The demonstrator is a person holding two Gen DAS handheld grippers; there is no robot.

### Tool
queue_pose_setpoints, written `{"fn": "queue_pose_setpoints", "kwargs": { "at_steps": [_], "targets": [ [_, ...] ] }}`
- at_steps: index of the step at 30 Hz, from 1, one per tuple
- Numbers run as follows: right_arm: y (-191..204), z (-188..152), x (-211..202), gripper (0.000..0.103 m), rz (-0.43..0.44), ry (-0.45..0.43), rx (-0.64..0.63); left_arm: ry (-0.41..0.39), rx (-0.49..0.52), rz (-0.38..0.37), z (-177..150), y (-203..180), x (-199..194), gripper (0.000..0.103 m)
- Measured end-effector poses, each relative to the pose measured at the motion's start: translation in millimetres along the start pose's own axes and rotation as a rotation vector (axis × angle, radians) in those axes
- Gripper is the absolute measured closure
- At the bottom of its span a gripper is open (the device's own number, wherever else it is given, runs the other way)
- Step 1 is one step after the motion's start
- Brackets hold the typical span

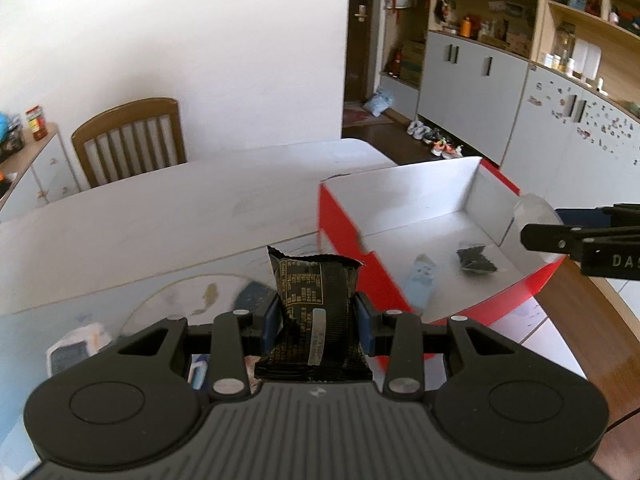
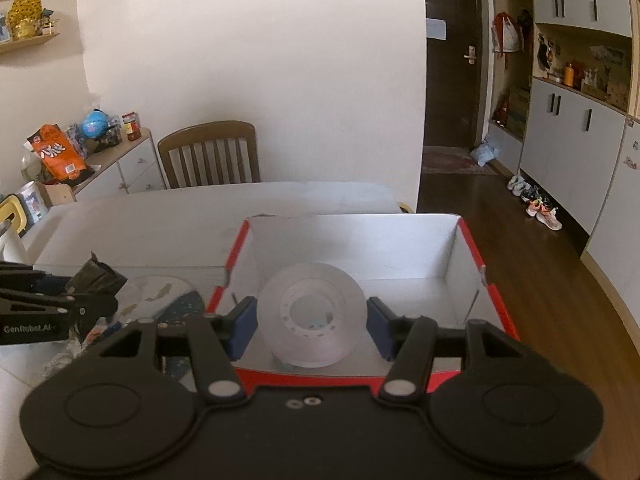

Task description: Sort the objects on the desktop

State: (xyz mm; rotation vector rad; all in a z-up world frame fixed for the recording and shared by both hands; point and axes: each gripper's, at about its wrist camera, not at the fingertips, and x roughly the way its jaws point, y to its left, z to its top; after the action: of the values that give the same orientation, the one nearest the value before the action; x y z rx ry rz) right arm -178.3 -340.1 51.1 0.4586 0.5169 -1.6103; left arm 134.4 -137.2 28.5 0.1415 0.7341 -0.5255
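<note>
My left gripper (image 1: 316,322) is shut on a black snack packet (image 1: 316,308) and holds it upright above the table, just left of the red box (image 1: 344,236). My right gripper (image 2: 311,326) is shut on a clear tape roll (image 2: 311,312) and holds it over the white inside of the red box (image 2: 472,248). In the box lie a small black packet (image 1: 476,260) and a pale blue packet (image 1: 422,280). In the left wrist view the right gripper (image 1: 536,228) reaches in from the right with the tape roll (image 1: 534,210). In the right wrist view the left gripper (image 2: 96,292) shows at the left with the black packet (image 2: 96,276).
The white table (image 1: 160,216) carries a round patterned mat (image 1: 188,300) and several small items at the near left (image 1: 76,348). A wooden chair (image 1: 128,140) stands behind the table. A low cabinet (image 2: 128,164) with clutter is at the left. Cupboards and shoes (image 2: 536,204) line the right wall.
</note>
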Motion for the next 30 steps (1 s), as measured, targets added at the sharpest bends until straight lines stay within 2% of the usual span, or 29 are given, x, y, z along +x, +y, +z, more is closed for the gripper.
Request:
{"fn": "queue_pose_setpoints", "kwargs": {
  "at_steps": [13,30],
  "targets": [
    [-31,4,13,0.045,-0.015,0.010,-0.002,0.013,0.076,-0.069,25,-50,33,0.066],
    [-49,10,56,0.045,-0.005,0.083,-0.070,0.077,0.133,-0.127,58,-75,100,0.066]
  ]
}}
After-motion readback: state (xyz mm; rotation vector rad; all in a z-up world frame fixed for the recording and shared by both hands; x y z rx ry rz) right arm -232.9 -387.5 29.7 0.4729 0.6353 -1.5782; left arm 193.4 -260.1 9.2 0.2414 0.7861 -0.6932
